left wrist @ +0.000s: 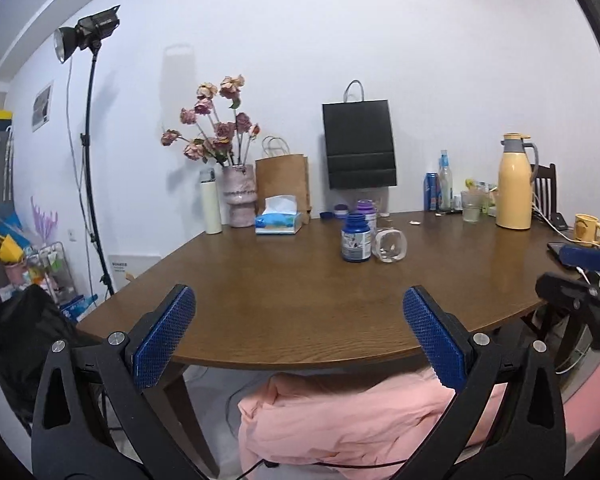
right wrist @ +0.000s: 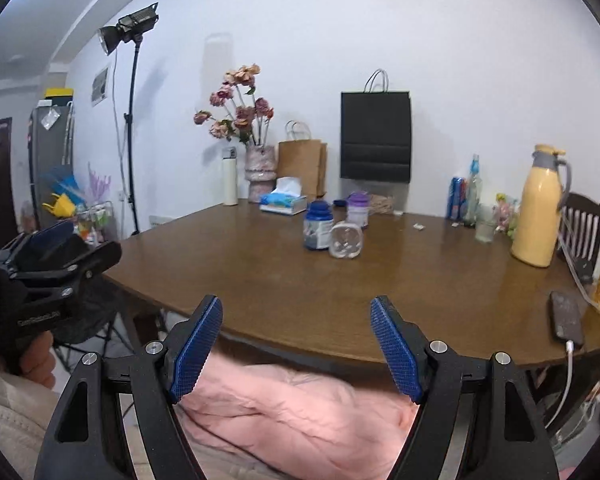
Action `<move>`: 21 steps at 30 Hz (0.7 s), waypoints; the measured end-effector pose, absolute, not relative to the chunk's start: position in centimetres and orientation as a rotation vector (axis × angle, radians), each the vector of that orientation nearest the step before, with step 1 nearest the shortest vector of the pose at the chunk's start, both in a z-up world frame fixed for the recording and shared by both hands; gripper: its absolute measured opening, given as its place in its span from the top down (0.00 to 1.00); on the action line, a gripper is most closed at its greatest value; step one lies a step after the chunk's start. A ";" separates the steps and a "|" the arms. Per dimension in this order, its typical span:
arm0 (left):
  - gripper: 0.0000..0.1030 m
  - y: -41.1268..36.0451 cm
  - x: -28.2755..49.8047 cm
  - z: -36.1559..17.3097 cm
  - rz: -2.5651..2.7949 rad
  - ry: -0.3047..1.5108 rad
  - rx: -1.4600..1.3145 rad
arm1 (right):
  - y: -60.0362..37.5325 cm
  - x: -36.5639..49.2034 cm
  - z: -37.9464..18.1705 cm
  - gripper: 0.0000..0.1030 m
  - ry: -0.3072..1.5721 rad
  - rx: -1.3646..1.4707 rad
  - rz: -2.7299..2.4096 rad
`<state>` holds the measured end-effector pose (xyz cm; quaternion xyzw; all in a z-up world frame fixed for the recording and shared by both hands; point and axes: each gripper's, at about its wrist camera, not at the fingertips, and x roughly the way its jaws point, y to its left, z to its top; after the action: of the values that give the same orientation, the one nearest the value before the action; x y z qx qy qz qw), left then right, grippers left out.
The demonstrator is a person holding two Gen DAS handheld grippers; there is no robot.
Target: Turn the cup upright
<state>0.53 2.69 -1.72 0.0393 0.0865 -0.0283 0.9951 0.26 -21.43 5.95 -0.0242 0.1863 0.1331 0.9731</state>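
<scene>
Nothing done yet on this one: the clear cup (left wrist: 389, 247) lies on its side out on the brown tabletop (left wrist: 284, 292), mouth turned toward the cameras, so the whole flip is ahead. It sits touching or just beside a blue-capped bottle (left wrist: 356, 238), with a purple-lidded jar (left wrist: 367, 212) close behind. The left gripper (left wrist: 298, 330) hangs back at the near edge of the tabletop, fingers spread wide and holding nothing, and the cup is well beyond them and somewhat to the right of their gap. The right gripper (right wrist: 296, 346) is likewise wide open and empty, and from its view the cup (right wrist: 345, 240) lies far ahead, roughly in line with the gap. My read: reach, grasp and turn are all left.
</scene>
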 end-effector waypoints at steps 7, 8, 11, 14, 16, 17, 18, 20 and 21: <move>0.00 2.9 0.2 -1.8 -0.040 0.157 0.073 | -21.5 1.0 5.8 0.21 0.388 -0.037 0.271; 0.00 2.9 0.1 -1.7 -0.037 0.154 0.073 | -21.4 0.8 5.8 0.21 0.385 -0.040 0.271; 0.00 2.9 0.1 -1.7 -0.034 0.150 0.072 | -21.4 0.8 5.8 0.21 0.382 -0.045 0.272; 0.00 2.7 0.0 -1.6 -0.029 0.148 0.071 | -21.5 0.7 5.8 0.21 0.379 -0.042 0.269; 0.00 2.8 0.0 -1.6 -0.031 0.148 0.071 | -21.6 0.7 5.8 0.21 0.380 -0.040 0.269; 0.00 2.8 0.0 -1.6 -0.029 0.148 0.071 | -21.5 0.7 5.8 0.21 0.379 -0.041 0.269; 0.00 2.8 -0.1 -1.6 -0.029 0.148 0.071 | -21.5 0.7 5.8 0.21 0.380 -0.042 0.271; 0.00 2.8 -0.1 -1.6 -0.028 0.148 0.070 | -21.5 0.8 5.8 0.21 0.382 -0.043 0.274; 0.00 2.8 -0.1 -1.5 -0.027 0.148 0.070 | -21.5 0.9 5.8 0.21 0.382 -0.042 0.273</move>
<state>-0.09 2.83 -1.53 0.0348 0.0740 -0.0135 0.9966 0.86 -21.54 5.75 -0.0210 0.1895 0.1350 0.9723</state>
